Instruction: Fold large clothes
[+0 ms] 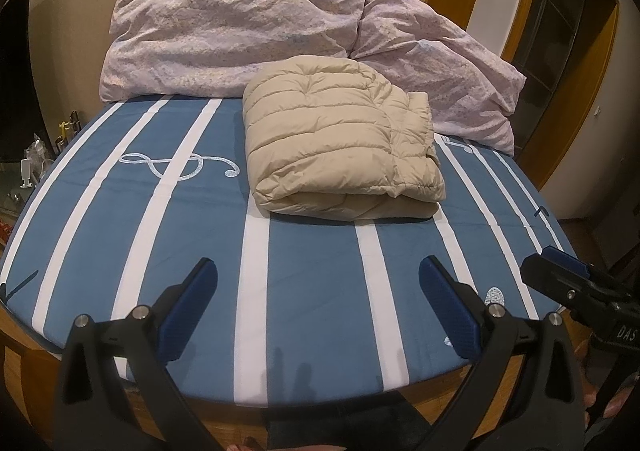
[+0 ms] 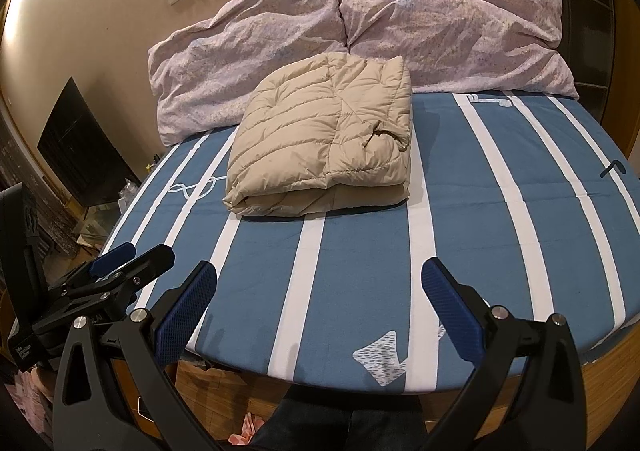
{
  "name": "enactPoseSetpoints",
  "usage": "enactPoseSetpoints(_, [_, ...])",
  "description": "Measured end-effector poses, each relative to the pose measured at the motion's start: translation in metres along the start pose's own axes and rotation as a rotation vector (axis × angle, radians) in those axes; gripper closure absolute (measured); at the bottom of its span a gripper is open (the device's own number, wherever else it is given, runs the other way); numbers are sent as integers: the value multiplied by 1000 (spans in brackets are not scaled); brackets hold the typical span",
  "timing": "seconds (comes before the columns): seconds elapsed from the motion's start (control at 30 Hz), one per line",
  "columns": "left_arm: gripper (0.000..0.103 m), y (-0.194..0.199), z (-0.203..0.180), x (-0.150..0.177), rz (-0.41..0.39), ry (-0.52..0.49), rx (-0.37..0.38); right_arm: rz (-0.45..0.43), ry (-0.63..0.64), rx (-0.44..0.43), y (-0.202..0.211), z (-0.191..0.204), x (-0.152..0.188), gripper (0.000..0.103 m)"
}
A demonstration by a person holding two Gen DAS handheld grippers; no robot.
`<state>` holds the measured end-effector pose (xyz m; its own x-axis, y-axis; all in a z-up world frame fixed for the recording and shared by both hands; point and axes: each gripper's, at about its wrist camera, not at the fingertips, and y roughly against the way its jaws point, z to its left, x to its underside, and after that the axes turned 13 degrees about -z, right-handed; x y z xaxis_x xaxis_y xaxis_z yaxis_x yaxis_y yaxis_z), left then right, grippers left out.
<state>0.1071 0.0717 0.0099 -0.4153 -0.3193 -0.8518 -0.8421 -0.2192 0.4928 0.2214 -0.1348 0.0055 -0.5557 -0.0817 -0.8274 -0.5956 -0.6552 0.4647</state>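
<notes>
A beige quilted down jacket (image 1: 340,139) lies folded into a thick bundle on the blue and white striped bed (image 1: 312,283), near the pillows. It also shows in the right wrist view (image 2: 324,139). My left gripper (image 1: 318,271) is open and empty, held over the bed's near edge, well short of the jacket. My right gripper (image 2: 320,275) is open and empty, also at the near edge. The right gripper shows at the right in the left wrist view (image 1: 568,275). The left gripper shows at the left in the right wrist view (image 2: 128,263).
Two pale pink pillows (image 1: 236,27) (image 1: 448,63) lean against the wall behind the jacket. A dark screen and a cluttered low stand (image 2: 84,147) are left of the bed. A wooden door frame (image 1: 560,91) is at the right. The bed's wooden base (image 2: 608,367) is below the mattress.
</notes>
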Motion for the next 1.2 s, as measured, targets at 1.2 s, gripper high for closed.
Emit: enactPoseSetpoints(1.2, [3,1,1,-2,-8,-3,2,6,-2,-3,-3,2,4,1])
